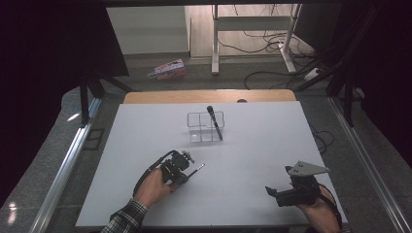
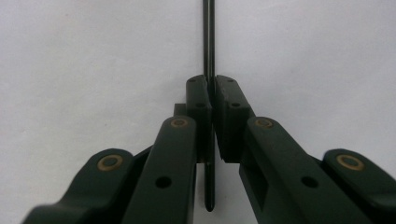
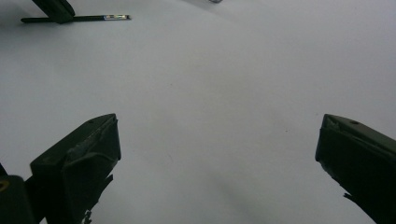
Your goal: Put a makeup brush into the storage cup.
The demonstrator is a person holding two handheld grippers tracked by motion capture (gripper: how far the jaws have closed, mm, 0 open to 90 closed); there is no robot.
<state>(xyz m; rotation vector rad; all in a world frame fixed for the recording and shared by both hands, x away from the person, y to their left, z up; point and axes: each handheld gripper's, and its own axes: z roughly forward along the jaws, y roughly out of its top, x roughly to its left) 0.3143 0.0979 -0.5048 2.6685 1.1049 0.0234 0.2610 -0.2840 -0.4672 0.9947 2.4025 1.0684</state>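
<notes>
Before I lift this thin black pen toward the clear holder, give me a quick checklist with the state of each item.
1. Left tongs shut on the thin black pen: ok.
2. Pen gripped partway along, both ends sticking out: ok.
3. Clear holder upright on the table: ok.
4. Free compartment in the holder beside the black marker: ok.
5. Right tongs open and apart from the pen: ok.
6. Grip firmness: cannot tell.

Lab or recording room: black curtains (image 1: 48, 43) hanging at both sides, loose cables (image 1: 272, 41) trailing over grey carpet (image 1: 160, 85), a metal-legged bench (image 1: 252, 29) standing behind, a white surface (image 1: 252, 141) lying on rails (image 1: 63, 170).
</notes>
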